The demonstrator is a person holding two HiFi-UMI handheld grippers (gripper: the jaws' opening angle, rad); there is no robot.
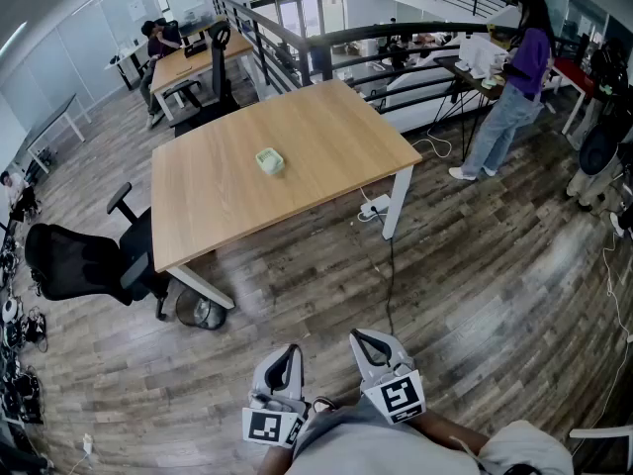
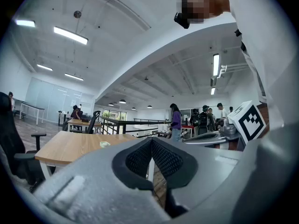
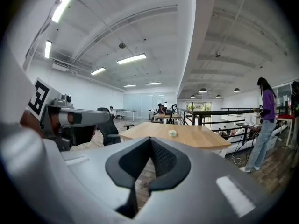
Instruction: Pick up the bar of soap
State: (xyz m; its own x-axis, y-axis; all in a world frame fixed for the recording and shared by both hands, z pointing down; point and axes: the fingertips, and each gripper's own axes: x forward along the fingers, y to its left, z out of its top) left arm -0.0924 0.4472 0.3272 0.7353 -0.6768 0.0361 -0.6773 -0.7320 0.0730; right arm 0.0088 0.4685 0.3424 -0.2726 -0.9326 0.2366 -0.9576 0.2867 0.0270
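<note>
on the table [image 1: 326,166]: we find the bar of soap [image 1: 269,160], pale green, lying alone near the middle of the wooden top
soap and grippers: well apart, with bare wooden floor [image 1: 465,295] between them
left gripper [image 1: 290,354]: we see it low in the head view, close to the wearer's body; jaws together, nothing between them
right gripper [image 1: 368,342]: just beside the left one; jaws likewise closed at the tips and empty
beside the table: a black office chair [image 1: 79,260] stands at its left edge; a cable [image 1: 388,265] trails over the floor by its right leg
background: we note a person in a purple top [image 1: 519,67] standing near the railing [image 1: 396,33], well apart from the table
</note>
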